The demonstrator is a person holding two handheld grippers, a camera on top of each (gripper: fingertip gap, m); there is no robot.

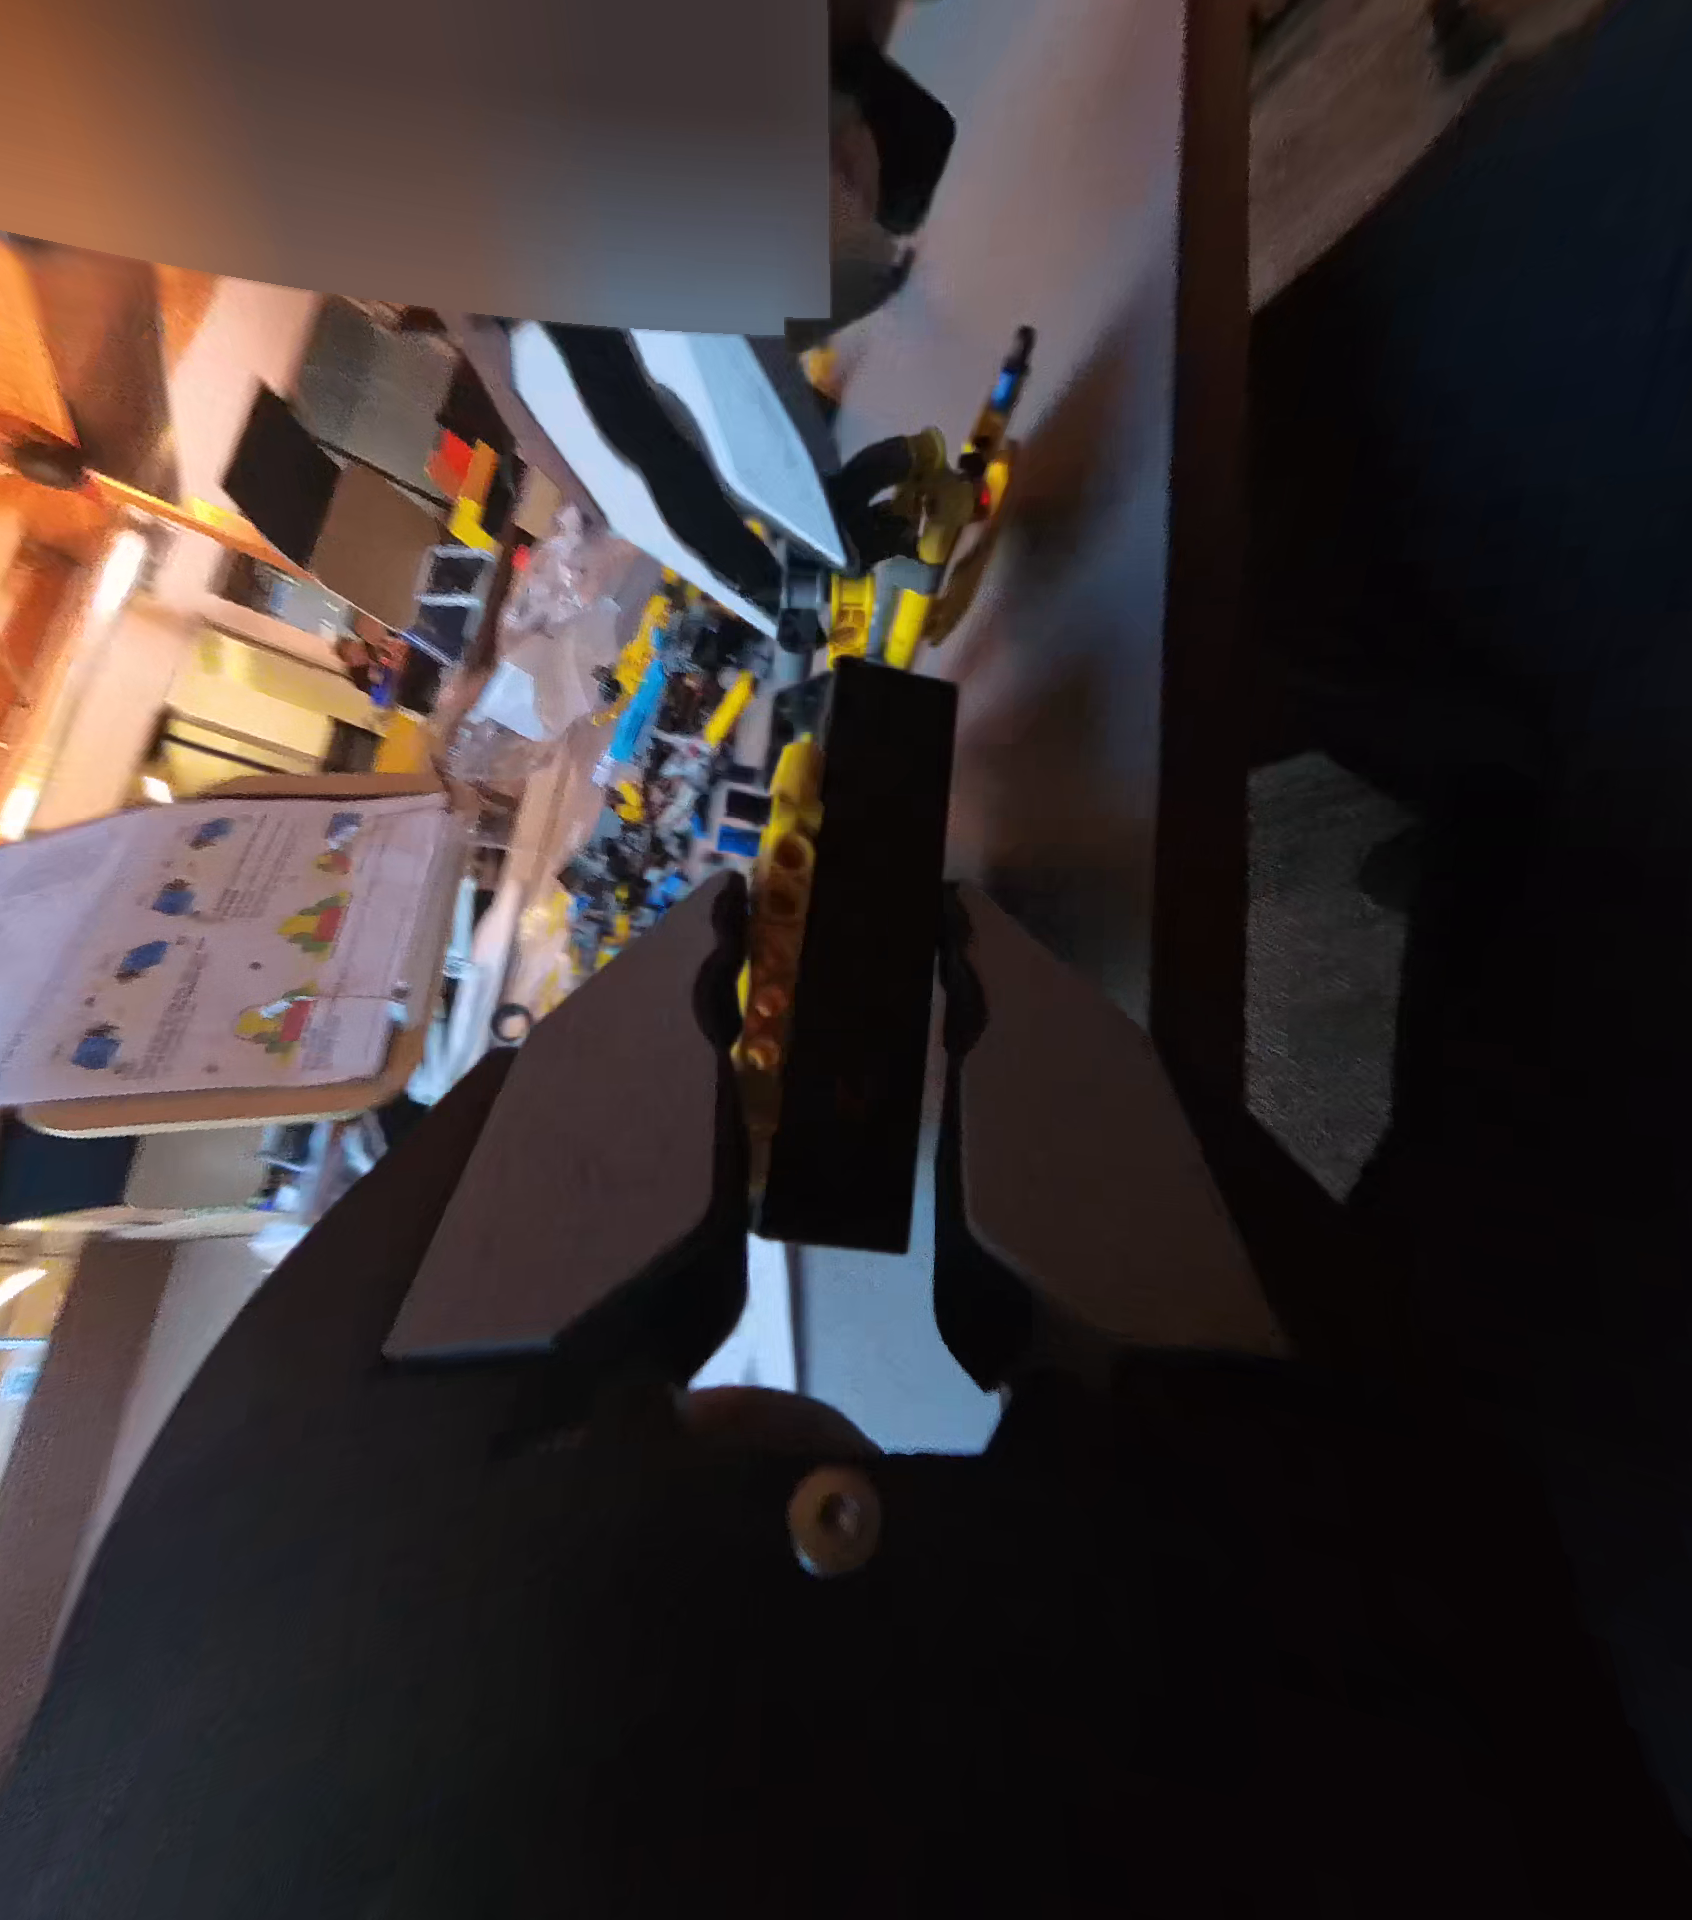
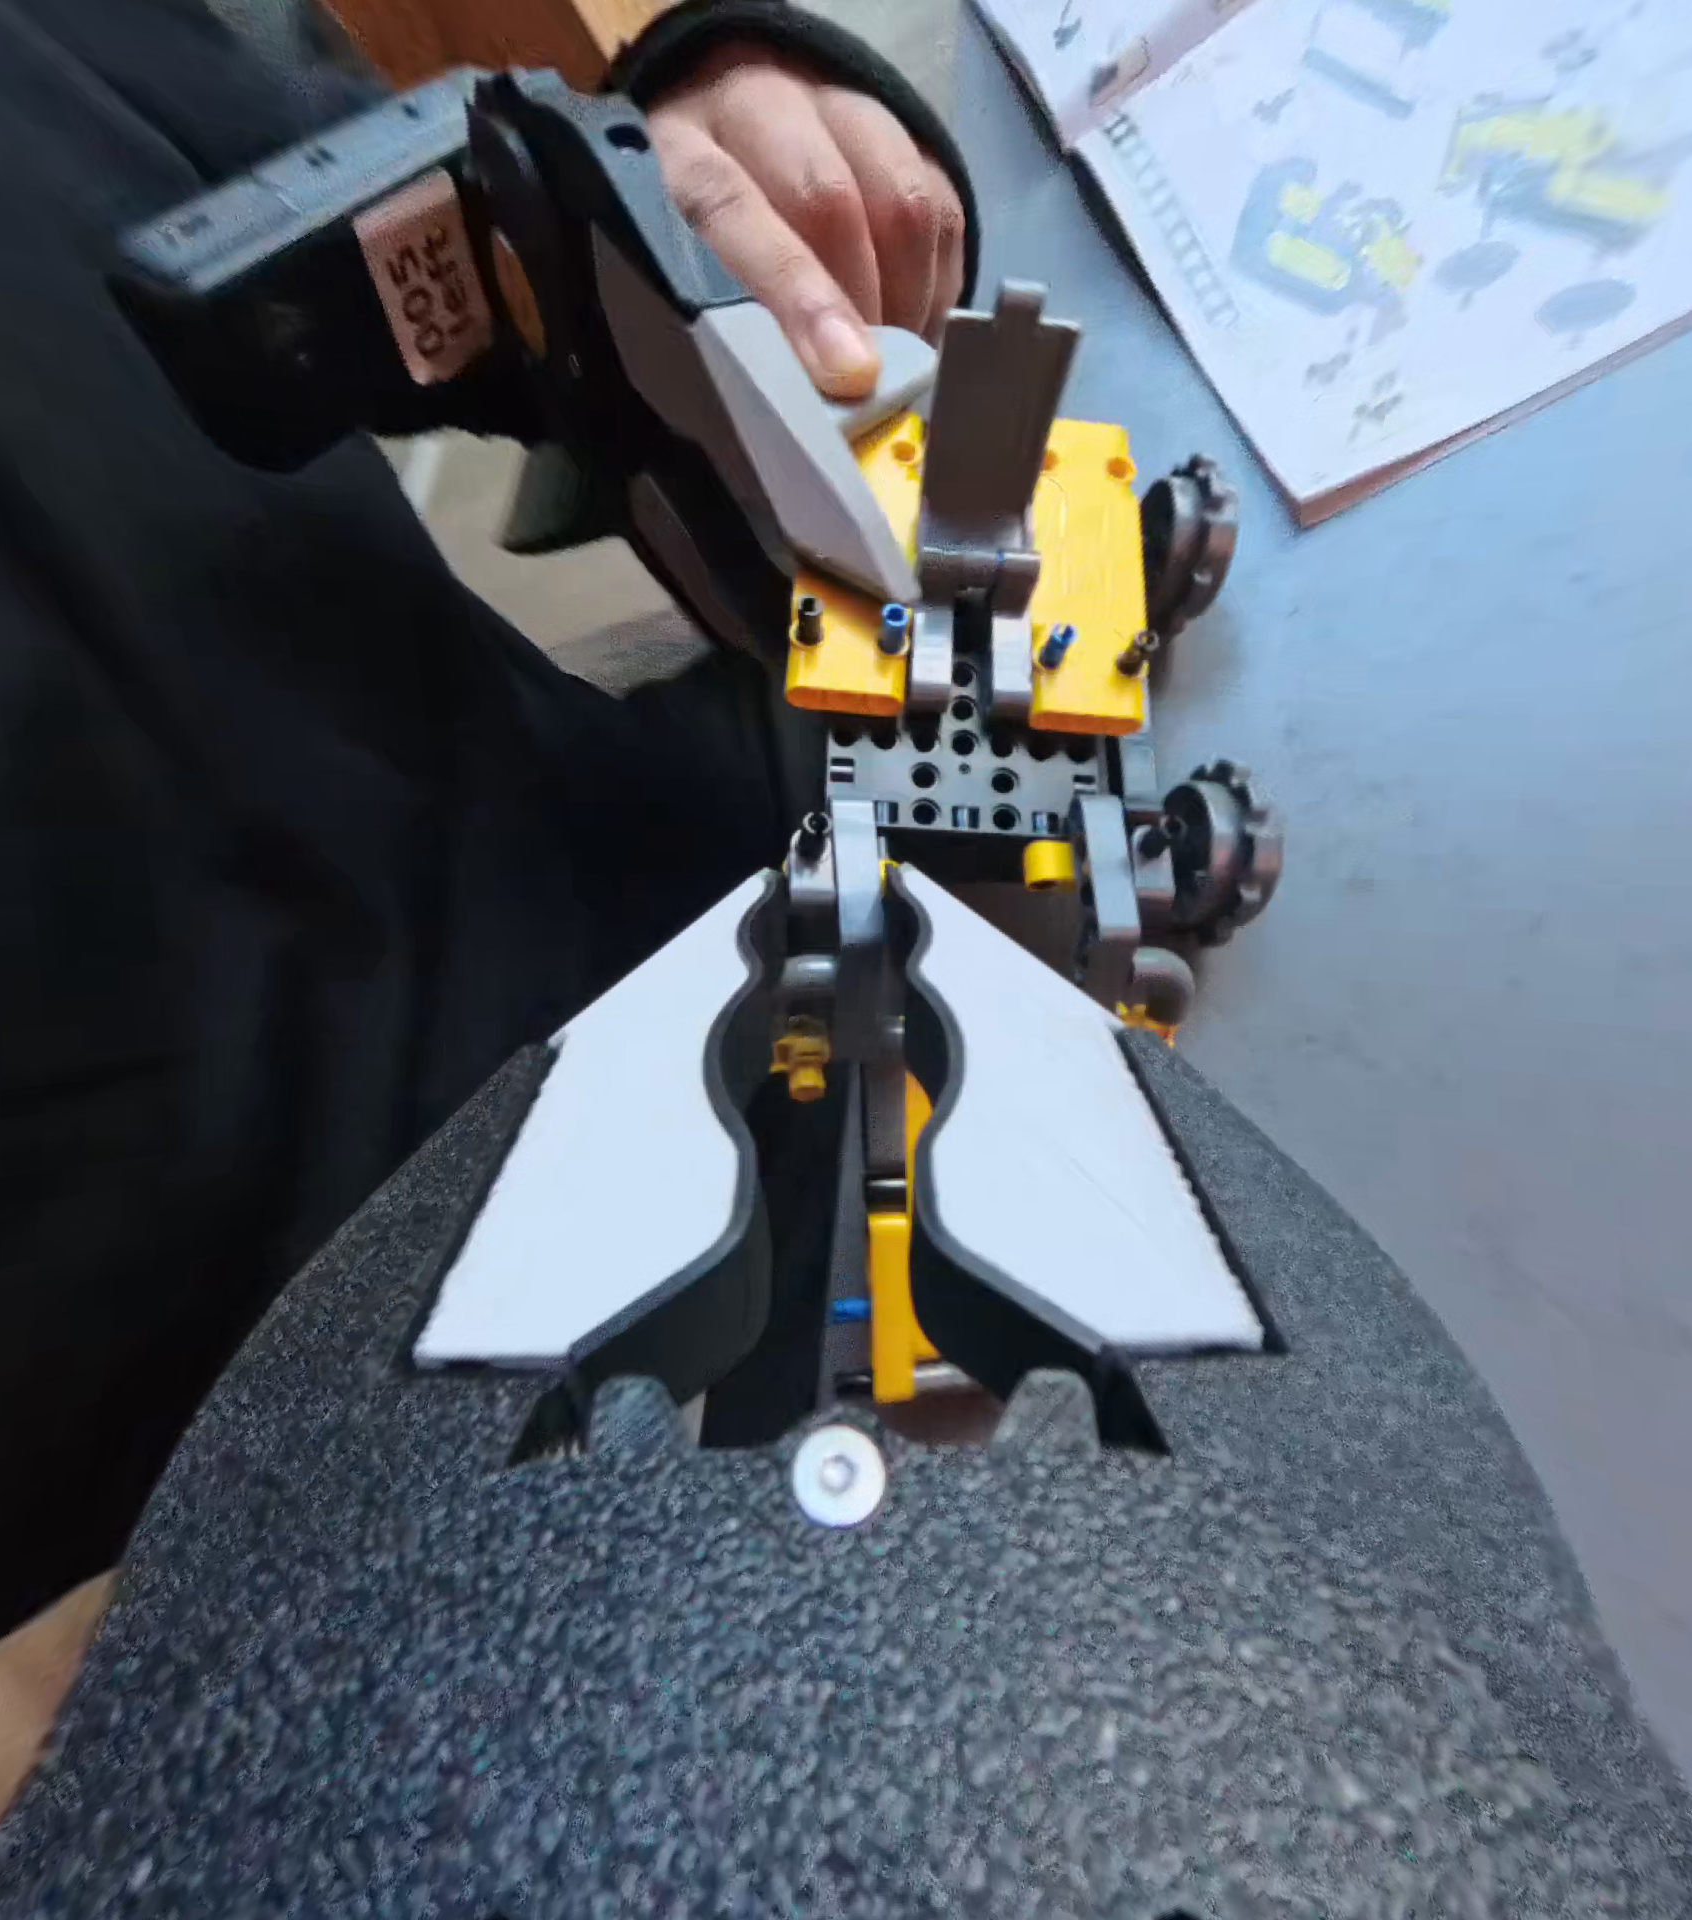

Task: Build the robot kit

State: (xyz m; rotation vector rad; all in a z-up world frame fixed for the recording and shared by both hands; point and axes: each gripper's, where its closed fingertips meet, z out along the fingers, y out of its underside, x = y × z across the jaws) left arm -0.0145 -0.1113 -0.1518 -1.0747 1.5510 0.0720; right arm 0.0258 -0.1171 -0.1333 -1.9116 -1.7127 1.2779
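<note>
- Left wrist view: the left claw (image 1: 842, 997) is clamping a yellow-and-black brick model (image 1: 857, 935) between its fingers; far left, an open instruction booklet (image 1: 156, 945) is lying on the bench (image 1: 1060, 436), with loose yellow, blue and black pieces (image 1: 676, 748) scattered beyond it.
- Right wrist view: a hand (image 2: 811, 229) is holding the left claw (image 2: 852, 488) against the model's (image 2: 967, 665) far yellow end, just beside an upright grey part (image 2: 998, 416).
- The right claw (image 2: 837, 914) is gripping a grey beam (image 2: 857, 883) at the model's near end.
- Toothed grey wheels (image 2: 1206, 842) are showing on the model's right side.
- Far right, the booklet (image 2: 1393, 208) is resting on the grey bench (image 2: 1496, 935).
</note>
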